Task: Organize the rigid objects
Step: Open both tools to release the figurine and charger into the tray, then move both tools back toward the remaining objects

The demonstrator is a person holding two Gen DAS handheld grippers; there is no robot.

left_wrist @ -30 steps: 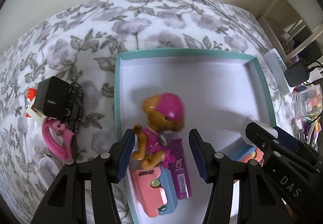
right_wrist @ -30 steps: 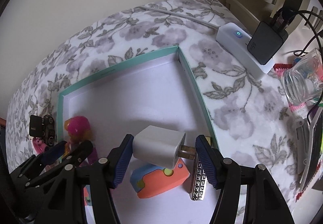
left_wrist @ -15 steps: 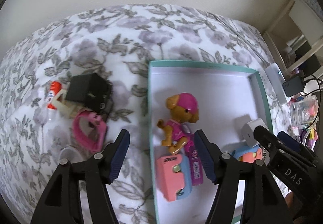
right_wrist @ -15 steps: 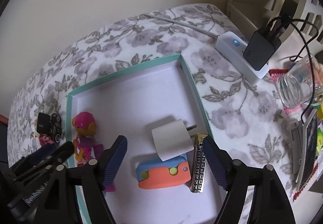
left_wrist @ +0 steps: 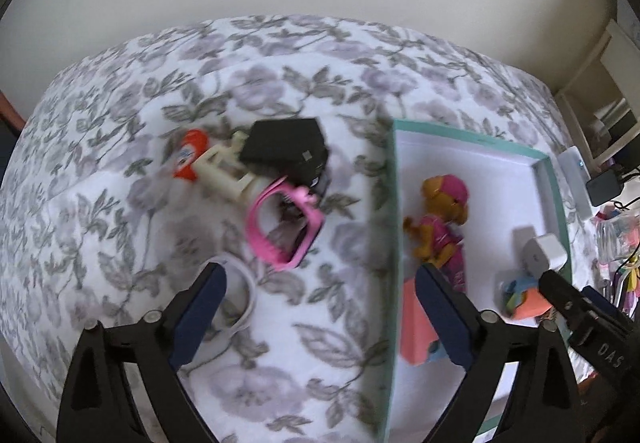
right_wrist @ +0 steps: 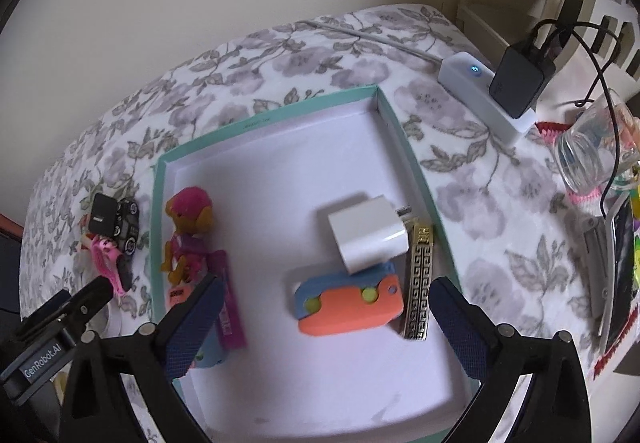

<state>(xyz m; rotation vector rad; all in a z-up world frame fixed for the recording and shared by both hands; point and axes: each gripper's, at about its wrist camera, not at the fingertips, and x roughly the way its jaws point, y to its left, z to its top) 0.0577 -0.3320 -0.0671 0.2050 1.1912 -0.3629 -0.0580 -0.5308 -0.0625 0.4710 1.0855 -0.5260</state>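
Observation:
A teal-rimmed white box (right_wrist: 276,115) lies on the floral cloth. It holds a pink dog figure (right_wrist: 188,227), a purple stick (right_wrist: 230,307), a white charger cube (right_wrist: 370,239), an orange-and-blue toy (right_wrist: 348,307) and a gold patterned bar (right_wrist: 418,279). My right gripper (right_wrist: 324,327) is open and empty above the box. My left gripper (left_wrist: 320,319) is open and empty, above the cloth left of the box (left_wrist: 394,243). Ahead of it lie a pink watch (left_wrist: 284,231), a black cube (left_wrist: 284,151), a cream clip (left_wrist: 224,171) and an orange-capped tube (left_wrist: 188,159). A white ring (left_wrist: 244,299) lies by its left finger.
A white power strip (right_wrist: 480,95) with a black adapter (right_wrist: 520,79) lies right of the box. A clear jar (right_wrist: 592,147) and a phone (right_wrist: 618,267) are at the far right. A wall stands behind the cloth-covered surface.
My right gripper let go of the white charger in the box and pulled back. My left gripper left the dog figure and swung left over the cloth toward the loose items.

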